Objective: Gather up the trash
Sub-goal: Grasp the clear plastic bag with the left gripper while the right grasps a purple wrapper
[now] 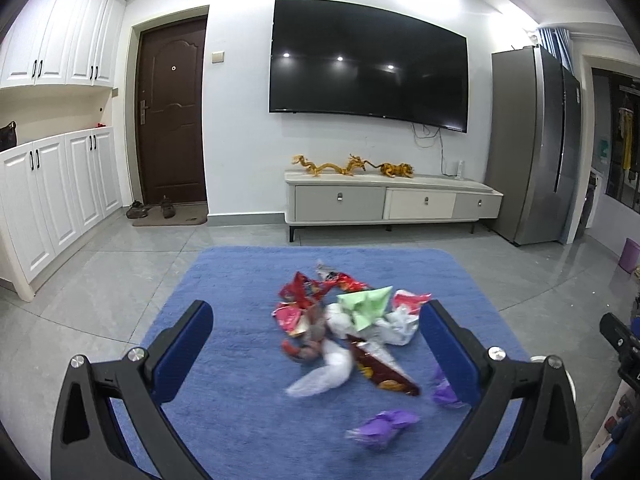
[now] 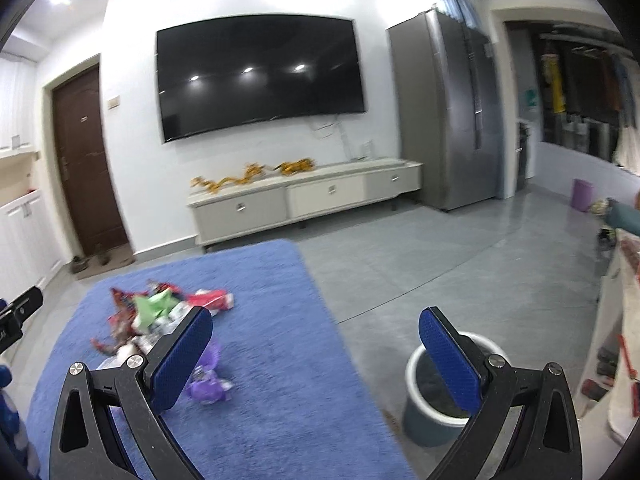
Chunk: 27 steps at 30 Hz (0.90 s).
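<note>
Mid-frame on the blue rug (image 1: 240,280), untouched heap of snack wrappers (image 1: 340,320) between spread, empty left gripper (image 1: 316,320) fingers, right gripper (image 2: 316,334) likewise splayed and empty, trash bin (image 2: 420,392) lower right apparently unfilled, collection seemingly barely begun.

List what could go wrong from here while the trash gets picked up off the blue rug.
1. The wrappers lie overlapped in one loose pile, so the open left tool may lift several and shed some.
2. The purple wrapper lies apart and could be missed.
3. The bin stands off the blue rug on the floor; pieces may fall short.
</note>
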{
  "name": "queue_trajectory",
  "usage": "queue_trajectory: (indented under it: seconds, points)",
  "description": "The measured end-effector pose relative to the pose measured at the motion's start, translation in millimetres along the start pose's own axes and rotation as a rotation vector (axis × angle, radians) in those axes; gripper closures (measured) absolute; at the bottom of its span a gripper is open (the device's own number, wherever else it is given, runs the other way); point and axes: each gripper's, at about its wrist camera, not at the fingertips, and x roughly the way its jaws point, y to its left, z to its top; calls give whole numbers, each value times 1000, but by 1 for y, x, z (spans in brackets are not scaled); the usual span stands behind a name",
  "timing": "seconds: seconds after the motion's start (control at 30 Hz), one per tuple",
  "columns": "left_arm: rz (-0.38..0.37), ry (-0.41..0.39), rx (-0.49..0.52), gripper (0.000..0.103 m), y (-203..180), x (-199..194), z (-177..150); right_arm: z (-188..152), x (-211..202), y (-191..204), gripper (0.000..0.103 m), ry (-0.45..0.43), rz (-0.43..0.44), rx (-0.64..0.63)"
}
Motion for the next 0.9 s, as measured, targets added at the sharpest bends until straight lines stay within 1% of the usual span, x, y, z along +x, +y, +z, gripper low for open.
queue_trajectory:
  seconds: [0.07,0.1,0.17,0.23,0.37,0.47,0.6,0.7,0.77,0.83,0.9]
  points:
    - [-35,26,3,0,8,5,-5,-5,10,5,0,40,65,-10]
    - [-66,44,10,0,10,8,-9,-9,16,10,0,61,109,-16]
    - [-130,85,42,0,8,14,-22,-16,27,17,0,102,164,-33]
    - [-165,118,85,0,1,21,-35,-23,40,21,0,162,211,-55]
    - [-173,157,148,0,-2,36,-53,-35,57,38,0,223,272,-122]
    - [-159,197,168,0,7,53,-60,-42,67,49,0,246,301,-145]
    - [-194,264,186,8,16,79,-66,-53,93,56,3,290,335,-148]
    - [-214,291,218,11,13,95,-69,-61,107,61,10,327,349,-153]
    - [-227,307,228,11,11,106,-69,-64,114,62,12,344,357,-154]
    - [-231,323,230,12,9,119,-68,-66,121,63,18,359,364,-158]
    - [-235,343,235,20,7,131,-69,-68,126,63,22,371,370,-158]
